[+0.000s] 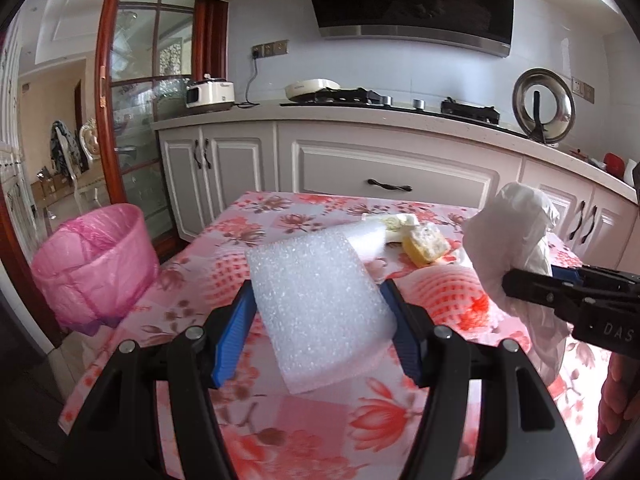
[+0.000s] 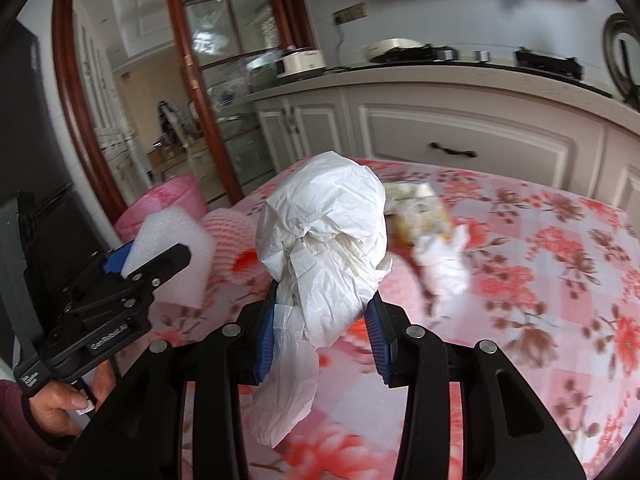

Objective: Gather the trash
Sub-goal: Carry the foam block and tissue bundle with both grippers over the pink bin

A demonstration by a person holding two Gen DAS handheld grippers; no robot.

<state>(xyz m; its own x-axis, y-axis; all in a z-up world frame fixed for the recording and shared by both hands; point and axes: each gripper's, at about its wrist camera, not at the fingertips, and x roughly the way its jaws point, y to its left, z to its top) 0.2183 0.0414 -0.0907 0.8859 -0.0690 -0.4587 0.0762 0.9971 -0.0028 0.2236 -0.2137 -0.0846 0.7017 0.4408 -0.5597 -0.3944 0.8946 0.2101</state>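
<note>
My left gripper [image 1: 318, 300] is shut on a white foam sheet [image 1: 320, 304] and holds it above the floral table [image 1: 320, 420]. It also shows in the right wrist view [image 2: 160, 258] with the foam sheet [image 2: 176, 236]. My right gripper [image 2: 324, 304] is shut on a crumpled white tissue wad [image 2: 324, 232], held above the table; it shows in the left wrist view [image 1: 516, 280] with the wad [image 1: 516, 232]. A pink-lined trash bin [image 1: 96, 264] stands left of the table. A yellow food scrap [image 1: 424, 246] and a pink foam fruit net [image 1: 452, 288] lie on the table.
More white paper [image 2: 440, 264] lies by the food scrap [image 2: 420, 216]. Grey kitchen cabinets [image 1: 392, 172] and a counter with a stove stand beyond the table. A wood-framed glass door [image 1: 136, 120] is at the left, behind the bin [image 2: 168, 204].
</note>
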